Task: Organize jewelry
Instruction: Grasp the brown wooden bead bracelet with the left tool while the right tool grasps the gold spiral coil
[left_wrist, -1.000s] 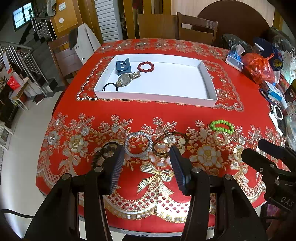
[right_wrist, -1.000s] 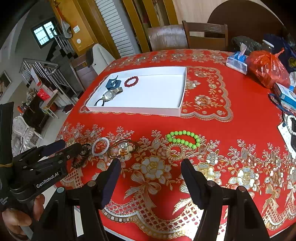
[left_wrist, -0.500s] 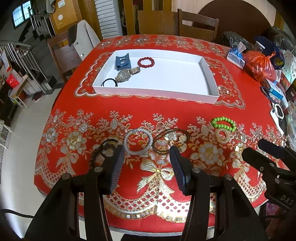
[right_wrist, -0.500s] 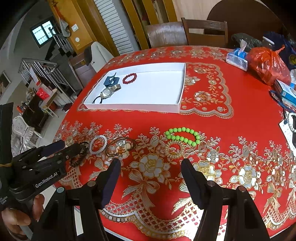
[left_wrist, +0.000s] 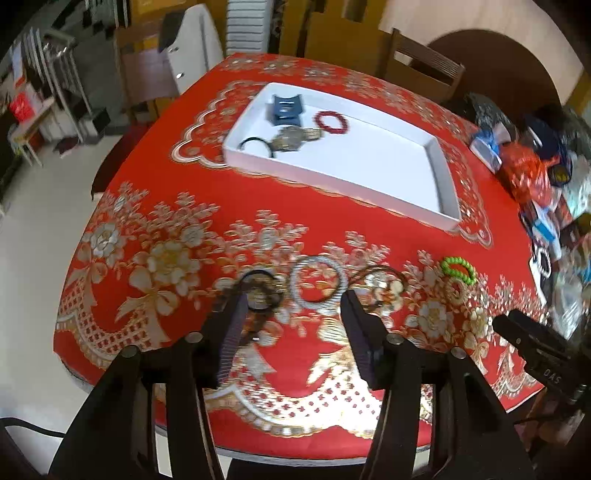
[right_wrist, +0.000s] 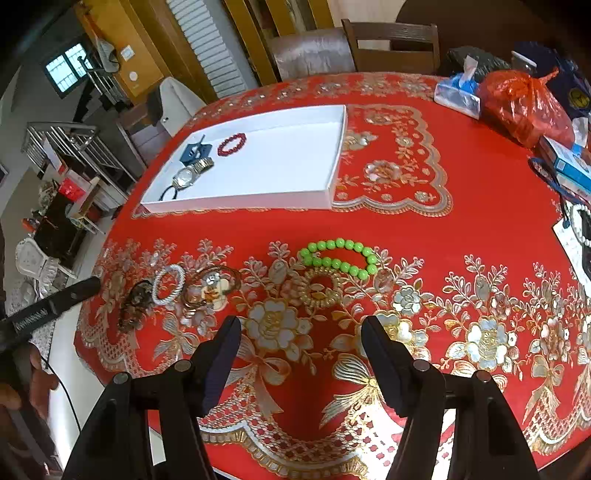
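Red tablecloth (right_wrist: 461, 221) with gold floral print, round dining table. Nearest: left gripper (left_wrist: 293, 314), jaws just widened, nothing between them, over the near-left edge; right gripper (right_wrist: 301, 341) spread and empty. Beyond them, a loose row, left to right: dark beaded bracelet (right_wrist: 135, 301), silver bangle (right_wrist: 168, 284), brown cord bracelet (right_wrist: 216, 286), gold bracelet (right_wrist: 319, 288) touching the green bead bracelet (right_wrist: 340, 256). Farther: white tray (right_wrist: 295, 201) holding a black hair tie (right_wrist: 168, 192), wristwatch (right_wrist: 190, 172), blue holder (right_wrist: 194, 149), red bead bracelet (right_wrist: 231, 144). Far right: tissue pack (right_wrist: 456, 92), red plastic bag (right_wrist: 521, 103).
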